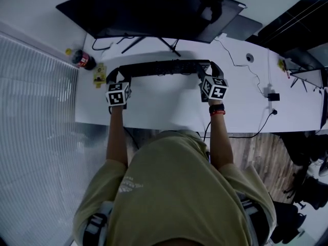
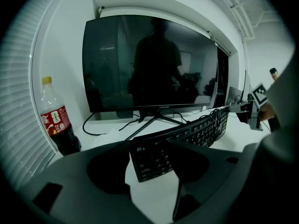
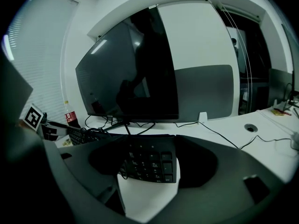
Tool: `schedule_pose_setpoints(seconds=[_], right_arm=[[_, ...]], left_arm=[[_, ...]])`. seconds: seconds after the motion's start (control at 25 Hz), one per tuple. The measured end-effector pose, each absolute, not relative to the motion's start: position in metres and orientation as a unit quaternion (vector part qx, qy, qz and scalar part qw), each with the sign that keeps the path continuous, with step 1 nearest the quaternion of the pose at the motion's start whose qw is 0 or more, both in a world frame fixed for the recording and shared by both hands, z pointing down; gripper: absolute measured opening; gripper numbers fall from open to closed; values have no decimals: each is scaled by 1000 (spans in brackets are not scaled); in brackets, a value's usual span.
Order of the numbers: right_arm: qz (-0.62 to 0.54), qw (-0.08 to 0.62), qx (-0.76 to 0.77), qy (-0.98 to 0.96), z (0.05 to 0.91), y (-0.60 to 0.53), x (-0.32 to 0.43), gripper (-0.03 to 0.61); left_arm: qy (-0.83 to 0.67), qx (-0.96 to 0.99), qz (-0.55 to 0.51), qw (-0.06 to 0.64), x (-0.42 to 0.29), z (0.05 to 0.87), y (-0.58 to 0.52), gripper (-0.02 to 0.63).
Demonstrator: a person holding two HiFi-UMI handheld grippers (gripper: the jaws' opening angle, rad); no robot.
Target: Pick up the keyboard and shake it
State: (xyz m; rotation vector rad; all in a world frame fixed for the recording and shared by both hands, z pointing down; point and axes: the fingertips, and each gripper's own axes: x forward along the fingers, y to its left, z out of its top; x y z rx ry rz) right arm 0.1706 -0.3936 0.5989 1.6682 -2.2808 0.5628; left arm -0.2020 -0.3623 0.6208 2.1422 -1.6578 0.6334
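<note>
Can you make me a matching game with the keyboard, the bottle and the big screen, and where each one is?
Things:
1 keyboard
2 bottle
3 monitor

Places:
A at the back of the desk, on its stand
B near the blinds, at the desk's left end
C held between the left gripper and the right gripper

Pairs: 1-C, 2-B, 3-A

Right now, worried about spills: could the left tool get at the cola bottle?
Probably not yet: the left tool is shut on the keyboard and must release first. The cola bottle stands apart, off to its left.
</note>
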Motion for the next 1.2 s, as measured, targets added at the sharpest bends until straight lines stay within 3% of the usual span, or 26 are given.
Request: schedule_pose_setpoints(seconds=[1.2], right_arm=[[207,176,552,-788,619,-295,177,324]], left_arm=[[-580,749,242,210,-197,638,-273,253]])
